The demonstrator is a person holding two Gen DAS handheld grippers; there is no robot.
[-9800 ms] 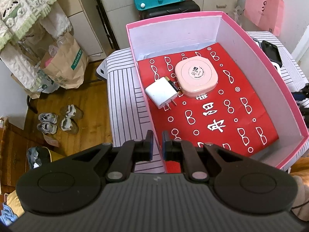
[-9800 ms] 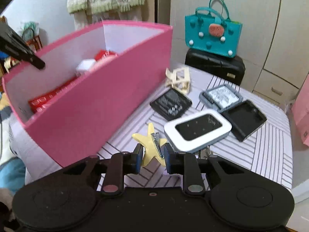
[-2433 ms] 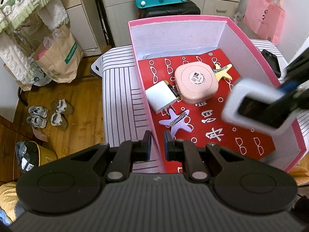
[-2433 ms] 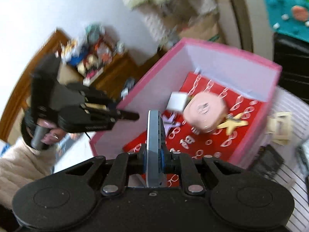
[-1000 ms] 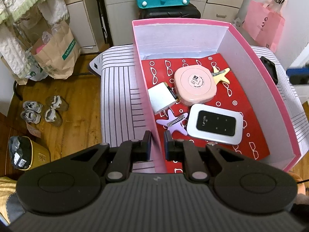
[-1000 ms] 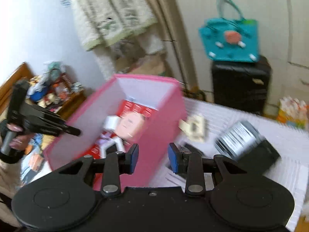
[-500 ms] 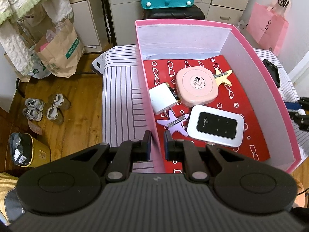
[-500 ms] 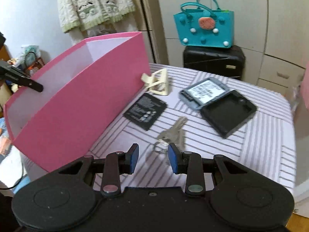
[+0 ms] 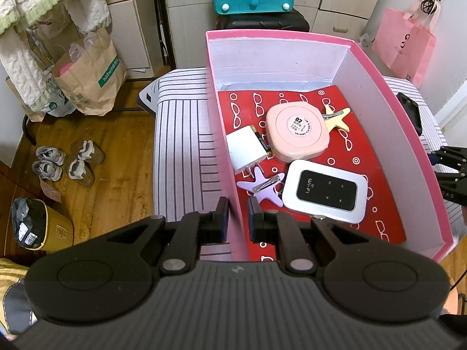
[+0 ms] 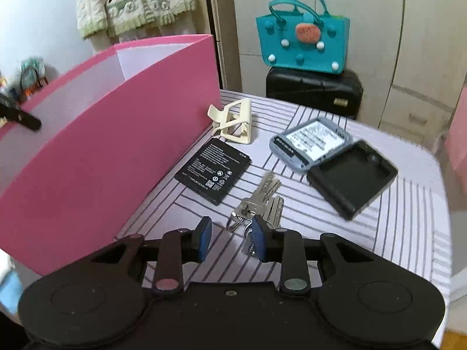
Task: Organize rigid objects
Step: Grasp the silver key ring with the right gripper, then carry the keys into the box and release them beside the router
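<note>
The left gripper (image 9: 235, 214) is clamped on the near wall of the pink box (image 9: 376, 67), which holds a white Wi-Fi router (image 9: 325, 191), a pink case (image 9: 297, 135) and a charger (image 9: 246, 153). Outside, the right gripper (image 10: 232, 234) hangs over the striped tabletop (image 10: 408, 218), jaws closing, with a bunch of keys (image 10: 259, 201) just ahead; whether the pads touch it is hard to judge. A black battery (image 10: 214, 169) lies beside them.

Two star clips (image 9: 264, 188), one router (image 9: 325, 191), one battery (image 10: 213, 170), one keys bunch (image 10: 258, 202)
</note>
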